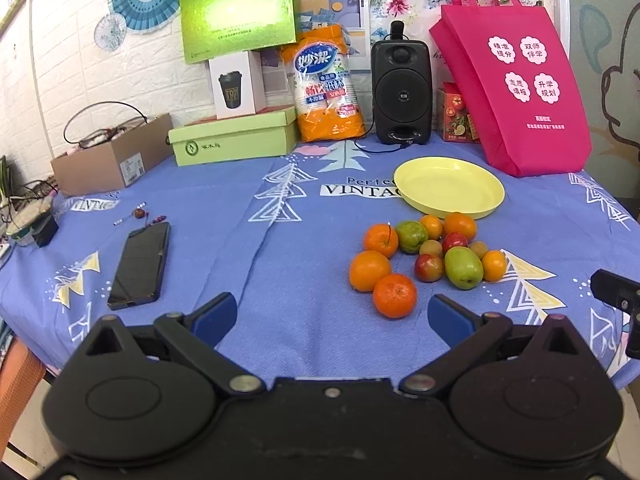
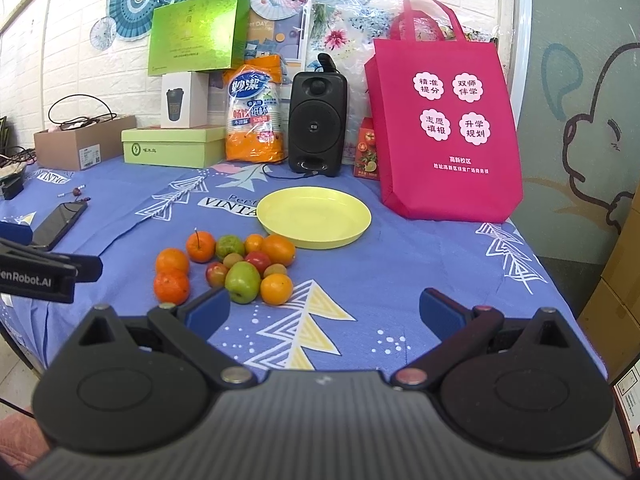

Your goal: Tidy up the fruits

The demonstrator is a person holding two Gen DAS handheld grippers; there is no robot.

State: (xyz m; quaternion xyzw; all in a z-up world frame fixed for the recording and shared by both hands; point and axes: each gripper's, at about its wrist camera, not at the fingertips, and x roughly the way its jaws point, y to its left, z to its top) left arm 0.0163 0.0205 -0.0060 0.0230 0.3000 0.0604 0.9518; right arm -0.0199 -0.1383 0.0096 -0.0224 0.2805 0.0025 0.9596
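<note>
Left wrist view shows both the left gripper (image 1: 330,318) and right gripper (image 2: 324,312) spread empty, fruits (image 1: 428,256) unsorted beside the bare plate (image 1: 448,192), so the first pick seems next: closing on the nearest orange (image 1: 395,295)

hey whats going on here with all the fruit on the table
A person holds a claw in each hand above a table with a blue cloth, and nothing has been picked up yet. The left claw and right claw are both open and empty. A pile of fruit, oranges with some green and red ones, lies on the blue cloth just in front of an empty yellow plate. No fruit is on the plate. The sorting looks about to start.
</note>
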